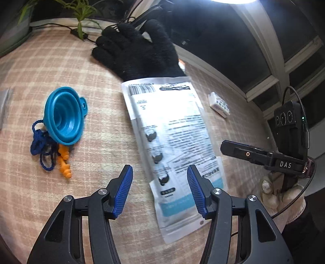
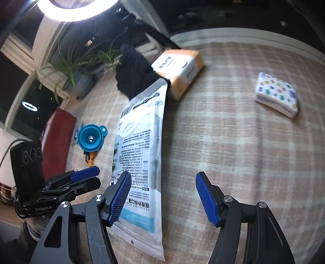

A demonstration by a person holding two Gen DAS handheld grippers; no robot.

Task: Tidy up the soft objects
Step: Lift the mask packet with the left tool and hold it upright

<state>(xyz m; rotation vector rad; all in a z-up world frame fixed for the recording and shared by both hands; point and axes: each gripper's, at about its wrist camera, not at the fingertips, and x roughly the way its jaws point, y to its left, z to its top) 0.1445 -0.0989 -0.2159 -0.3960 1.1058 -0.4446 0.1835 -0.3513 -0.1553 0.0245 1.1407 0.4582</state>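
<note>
On plaid cloth (image 1: 61, 67), flat white mask packet (image 1: 172, 142)

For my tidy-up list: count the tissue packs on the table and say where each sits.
2. The orange tissue pack lies at the far edge, against the black glove. The small patterned pack lies alone to the right. Others may be out of view.

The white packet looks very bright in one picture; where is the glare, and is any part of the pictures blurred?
Left wrist view: glare washes out the upper middle of the white packet, its print there unreadable; the black glove stays sharp. Right wrist view: the ring lamp is blown out, the packet's print reads better, and the checked cloth and patterned tissue pack are motion-smeared.
</note>
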